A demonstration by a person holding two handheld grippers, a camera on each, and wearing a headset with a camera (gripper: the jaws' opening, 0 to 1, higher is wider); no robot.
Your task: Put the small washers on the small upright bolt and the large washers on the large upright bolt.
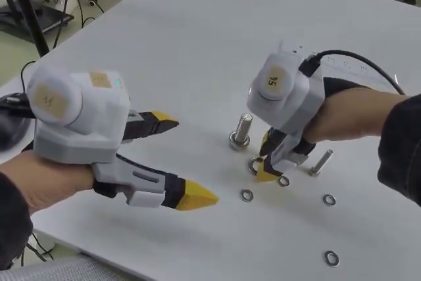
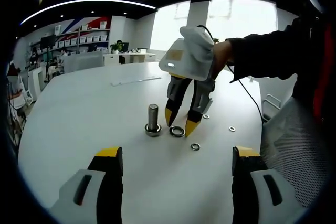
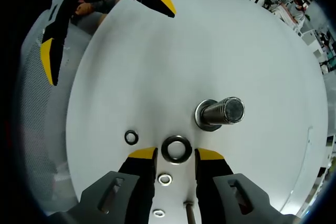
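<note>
Steel by its look, the large washer lies flat on the counter just beside the large bolt. I judge it light, stiff and slick, and so thin that it offers little to grip. The best hold is probably across its outer rim, pinched low. The right tongs stand apart, their tips at either side of the washer and not clamped on it. The left tongs hang wide apart, holding nothing, well away. Small washers lie loose nearby, and the small bolt is close behind the right tongs. The large bolt's shaft is bare; I cannot tell whether a washer sits at its base.
</note>
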